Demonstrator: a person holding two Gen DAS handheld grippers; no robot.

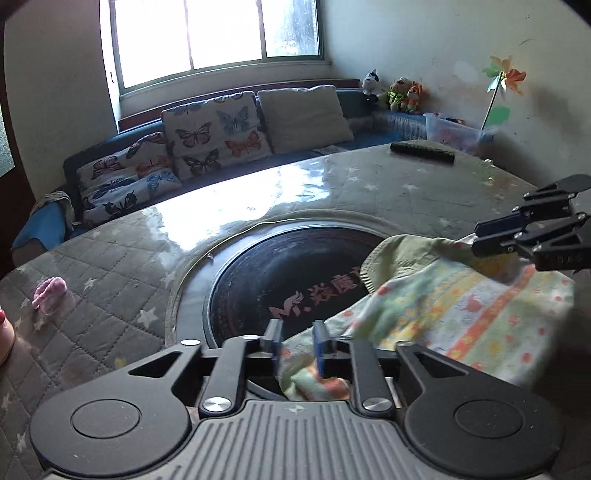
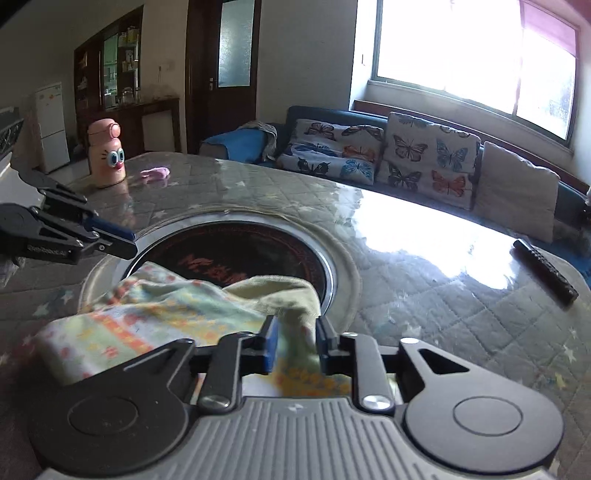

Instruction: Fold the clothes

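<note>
Left wrist view has the left gripper (image 1: 297,345) loosely around a corner of the printed garment (image 1: 469,314), right gripper (image 2: 295,341) looks the same on its end, jaws parted around cloth, probably to spread it flat.

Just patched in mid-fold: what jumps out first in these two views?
A pastel patterned garment lies bunched over the dark round inset in the quilted table, with the left tool and right tool each at one end of it. Behind, butterfly cushions line a sofa under a glaring window.
</note>
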